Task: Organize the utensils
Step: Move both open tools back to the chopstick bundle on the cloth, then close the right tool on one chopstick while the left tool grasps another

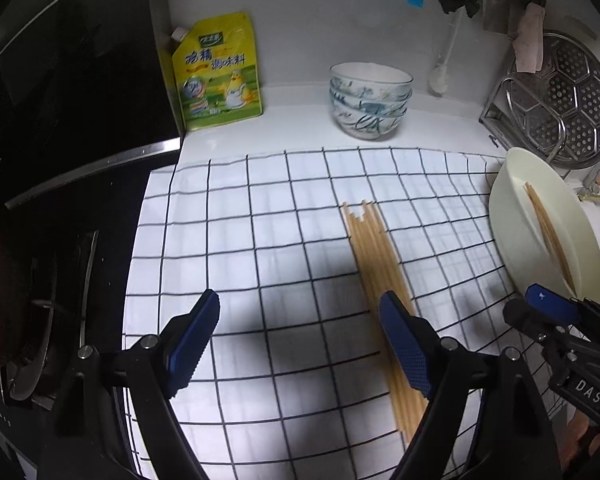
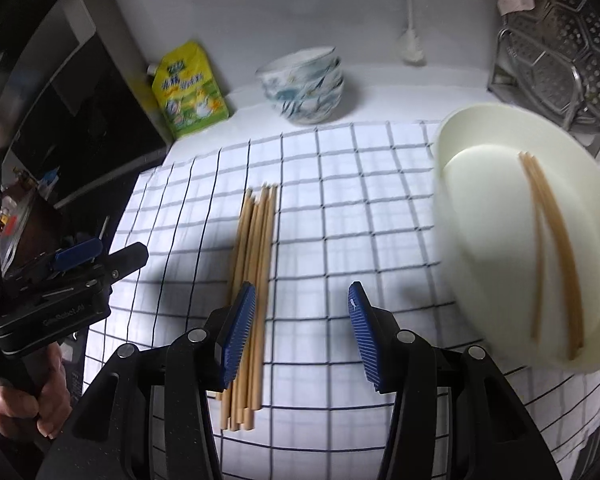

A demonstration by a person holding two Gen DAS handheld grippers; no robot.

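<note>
The step in hand appears to be transfer of chopsticks from the checked cloth (image 2: pixel 340 200) into the cream dish (image 2: pixel 480 128), 1 small batch at a time. The bundle of chopsticks (image 2: pixel 256 248) lies flat on the cloth, ends roughly aligned; 2 chopsticks (image 2: pixel 548 240) already rest inside the dish at the right edge of the cloth. The right gripper (image 2: pixel 302 336) hovers above the cloth with its jaws apart and nothing between them, its left pad over the near part of the bundle. The left gripper (image 1: pixel 300 344) is likewise spread wide and empty, its right pad over the same bundle. The next move probably calls for 1 gripper to shift sideways until its pads straddle a few sticks, descend to the cloth, and close without scattering the rest. The right wrist view shows the dish interior, both loaded sticks at full length, and the bundle's near ends. The left wrist view shows the dish only obliquely, but shows the stacked bowls (image 1: pixel 370 100) and the seasoning pouch (image 1: pixel 216 72) sharply.
</note>
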